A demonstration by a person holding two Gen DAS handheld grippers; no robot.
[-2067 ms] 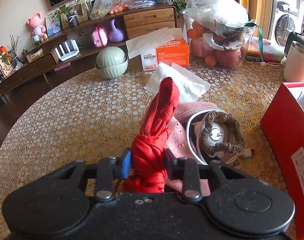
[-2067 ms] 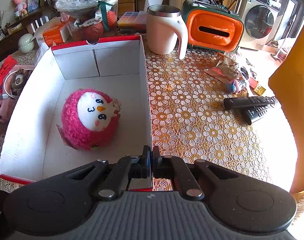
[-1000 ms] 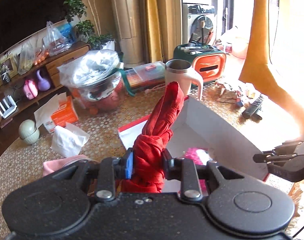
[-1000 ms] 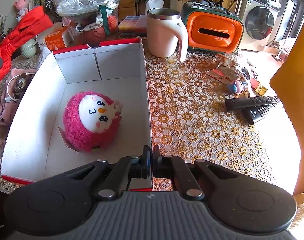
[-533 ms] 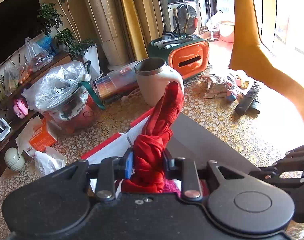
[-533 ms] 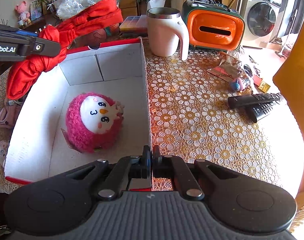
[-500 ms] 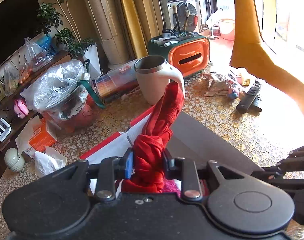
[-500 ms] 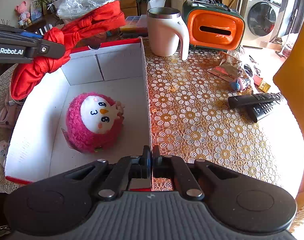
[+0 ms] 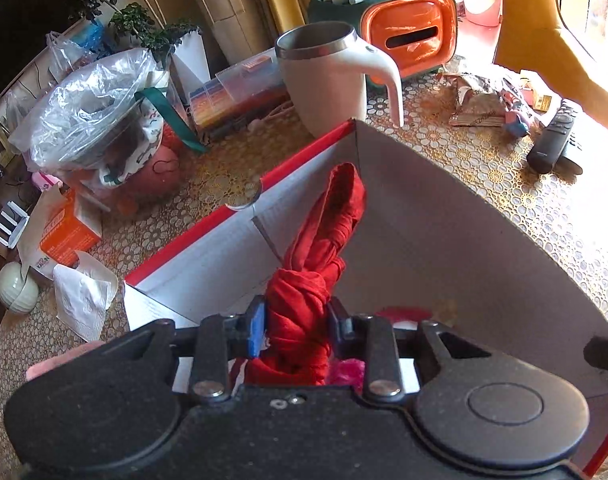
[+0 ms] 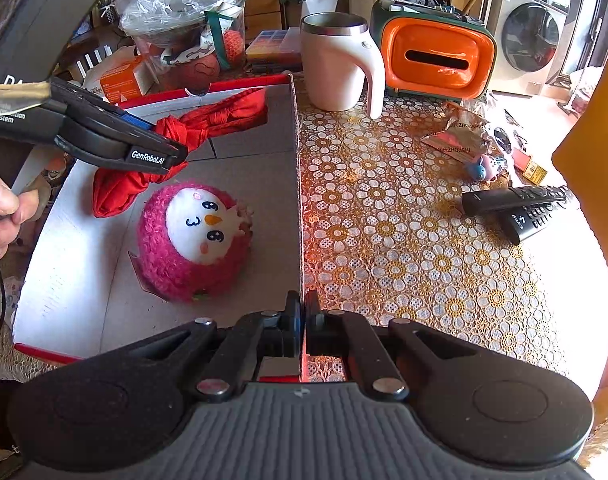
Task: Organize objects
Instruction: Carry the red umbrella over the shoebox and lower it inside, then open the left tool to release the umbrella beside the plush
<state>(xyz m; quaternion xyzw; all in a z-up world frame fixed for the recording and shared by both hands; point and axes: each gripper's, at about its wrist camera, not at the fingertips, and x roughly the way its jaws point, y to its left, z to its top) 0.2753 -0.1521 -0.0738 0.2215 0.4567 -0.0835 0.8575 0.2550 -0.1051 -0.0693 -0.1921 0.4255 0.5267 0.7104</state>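
The left gripper (image 9: pixel 295 330) is lowering the red cloth (image 10: pixel 191 128) into the box (image 10: pixel 295 184), near its far left corner beside the plush (image 10: pixel 195 240). Its jaws have just been easing apart, though the cloth seems pinched between them. The right gripper (image 10: pixel 304 322) is clamping the box's right wall. Next: release fully, then withdraw.

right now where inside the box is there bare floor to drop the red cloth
Bare floor lies along the box's left wall, beside the pink plush, and in the far strip under the red cloth held by the left tongs. The near right corner is crowded: the plush sits close to the wall that the right tongs pinch.
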